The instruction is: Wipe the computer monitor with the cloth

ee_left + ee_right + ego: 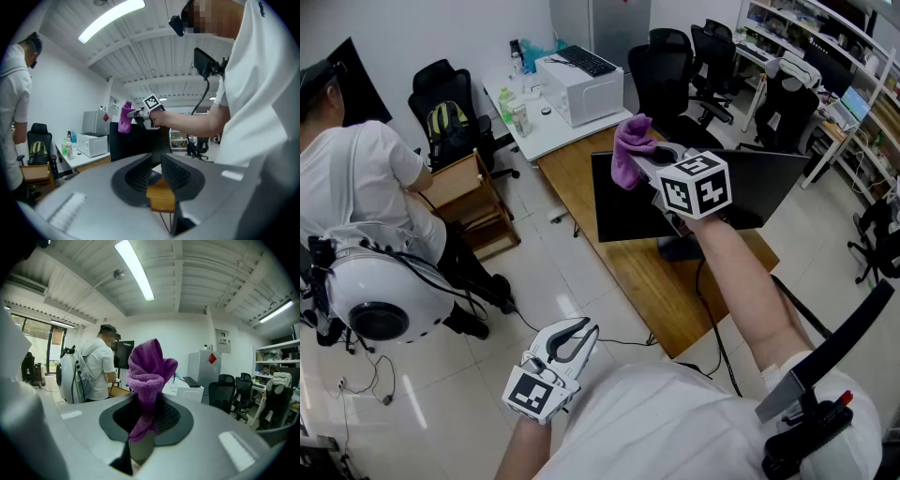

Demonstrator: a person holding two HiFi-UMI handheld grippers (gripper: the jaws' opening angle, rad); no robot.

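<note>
The wipe looks about to begin rather than under way. The right tool [641, 156] is raised at arm's length with its jaws closed on the purple cloth [627, 155]. The right gripper view shows the cloth [147, 376] pinched low between the jaws, with most of it bunched and standing up past the tips of the right tool [146, 412]. In the head view the cloth sits by the upper left corner of the dark monitor [628, 211], which stands on the near half of the wooden table [623, 277]. Whether fabric already touches the panel cannot be told from here. The left tool [579, 336] hangs low by the person's body, out over the floor well off the table's left edge. Its own view shows the left tool [157, 171] with its jaws brought together on nothing. By my judgement, the next move is to press the loose bunch of cloth flat against the panel at that corner and draw it across in even passes. It should lead with the fabric so the hard tips stay off the glass. The monitor may rock on its stand under pressure, so the idle left tool could steady its far edge.
</note>
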